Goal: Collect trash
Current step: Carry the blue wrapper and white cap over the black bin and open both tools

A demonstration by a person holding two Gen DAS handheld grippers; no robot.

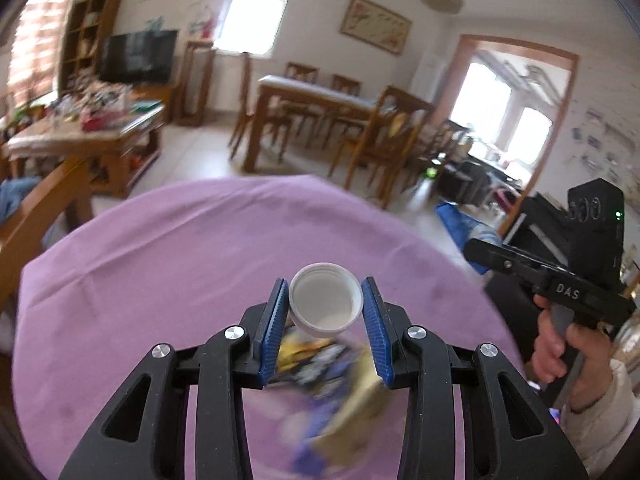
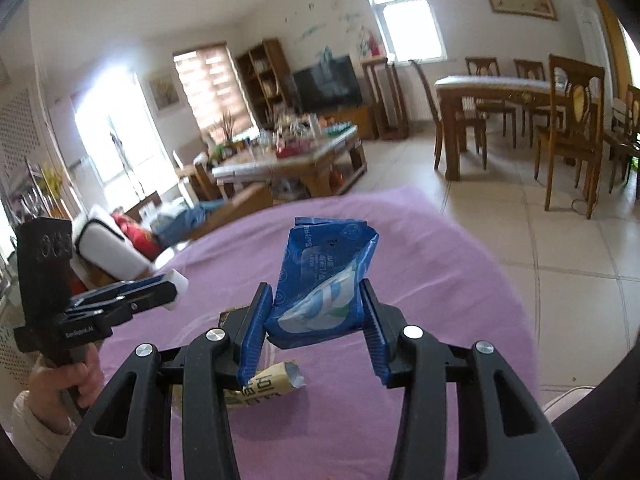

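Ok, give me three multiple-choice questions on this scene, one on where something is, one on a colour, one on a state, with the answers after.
1. Where is the crumpled blue plastic wipes packet?
A. between the right gripper's blue pads
B. flat on the cloth
C. on the dining table

2. What colour is the cloth covering the table?
A. green
B. purple
C. white

3. What state is the left gripper in?
A. open and empty
B. shut on a small white plastic cup
C. shut on a spoon

Answers: 1 A, the packet stands up between both pads, clear of the cloth. 2 B, the cloth reads lilac purple in both wrist views. 3 B, the ribbed pads press the white cup's rim from either side, its open mouth facing the camera.
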